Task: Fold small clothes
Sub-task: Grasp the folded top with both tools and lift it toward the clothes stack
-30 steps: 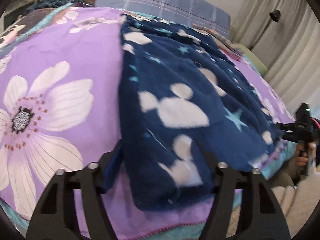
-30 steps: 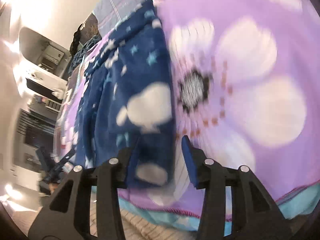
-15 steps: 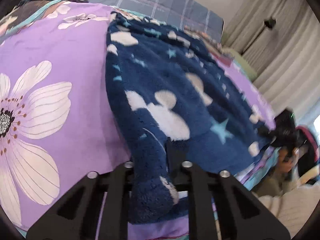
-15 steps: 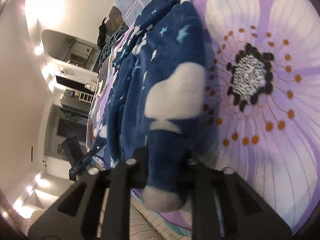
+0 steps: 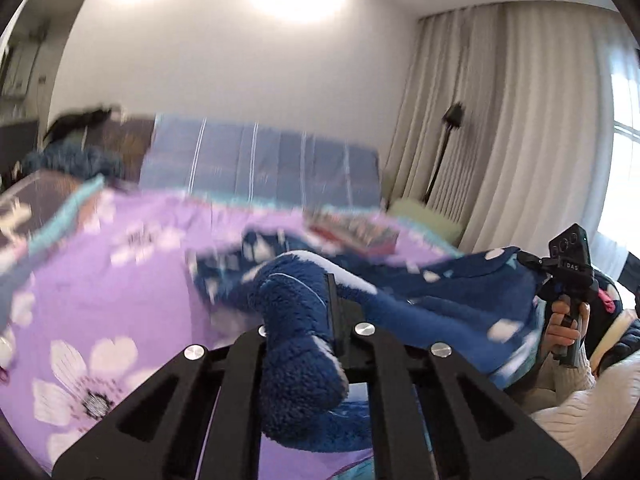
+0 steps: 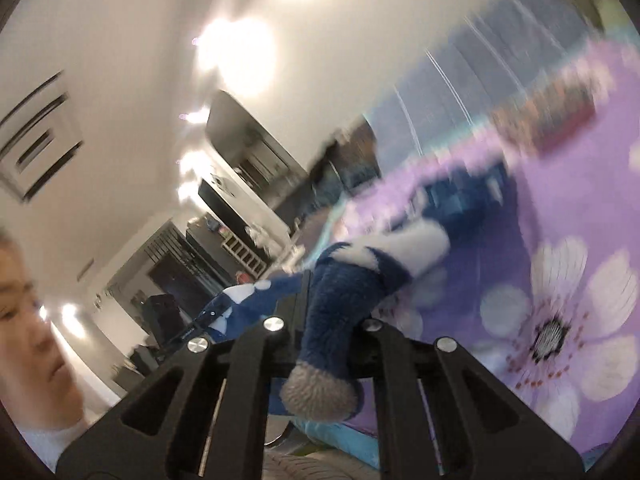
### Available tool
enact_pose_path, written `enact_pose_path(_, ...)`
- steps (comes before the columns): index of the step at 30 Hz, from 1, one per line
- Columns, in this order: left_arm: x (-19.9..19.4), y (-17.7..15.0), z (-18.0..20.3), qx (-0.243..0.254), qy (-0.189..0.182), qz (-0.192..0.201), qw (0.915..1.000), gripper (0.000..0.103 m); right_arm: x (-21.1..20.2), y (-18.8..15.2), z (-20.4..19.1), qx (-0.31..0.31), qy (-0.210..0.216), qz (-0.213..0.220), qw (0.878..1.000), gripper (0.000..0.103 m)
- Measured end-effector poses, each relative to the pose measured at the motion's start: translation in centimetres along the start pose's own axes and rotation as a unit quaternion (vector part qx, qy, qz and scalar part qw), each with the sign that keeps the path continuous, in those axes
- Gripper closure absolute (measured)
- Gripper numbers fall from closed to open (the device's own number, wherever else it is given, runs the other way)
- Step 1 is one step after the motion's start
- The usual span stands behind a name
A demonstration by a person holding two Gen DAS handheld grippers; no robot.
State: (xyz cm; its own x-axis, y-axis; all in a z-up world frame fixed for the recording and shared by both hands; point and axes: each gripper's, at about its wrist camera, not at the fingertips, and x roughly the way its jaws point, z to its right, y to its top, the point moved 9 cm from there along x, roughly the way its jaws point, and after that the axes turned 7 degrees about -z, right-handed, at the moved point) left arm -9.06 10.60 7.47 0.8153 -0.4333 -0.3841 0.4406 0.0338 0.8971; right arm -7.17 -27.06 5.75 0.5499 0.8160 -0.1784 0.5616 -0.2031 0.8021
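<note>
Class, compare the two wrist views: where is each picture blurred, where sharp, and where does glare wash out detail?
Left wrist view: the purple flowered bedspread is motion-smeared, the navy fleece garment with white shapes in the left gripper fairly sharp; ceiling glare washes out the top. Right wrist view: bed and room streak diagonally, bright lamps flare, the right gripper clamping the fleece stays crisp. Both bend at the edges.

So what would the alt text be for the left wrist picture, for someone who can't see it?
The left gripper is shut on a bunched corner of a fluffy navy garment, lifted above a purple flowered bedspread. At right, a hand holds the right gripper, clamped on the garment's other corner.
</note>
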Motion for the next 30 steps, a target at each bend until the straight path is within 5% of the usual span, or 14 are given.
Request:
enact_pose_path(4, -1.5, 0.5, 0.7, 0.004, -0.002, 0.015, 0.9999, 0.095, -0.9, 0.0, 0.4, -0.023, -0.050, 0.007, 0.998, 0.094)
enact_pose_path(10, 4.8, -1.7, -2.5, -0.042, 0.018, -0.049, 0.9978, 0.095, 4.3, -0.9, 8.8, 0.091, -0.072, -0.029, 0.993, 0.094)
enact_pose_path(14, 8.6, -2.2, -4.7, -0.059, 0.030, -0.073, 0.9951, 0.094, 6.2, -0.6, 12.8, 0.112, -0.098, -0.039, 0.988, 0.094)
enact_pose_path(30, 23.6, 6.5, -12.2, -0.061, 0.066, -0.090, 0.9918, 0.094, 17.7, 9.6, 24.0, 0.112, -0.146, -0.039, 0.982, 0.093)
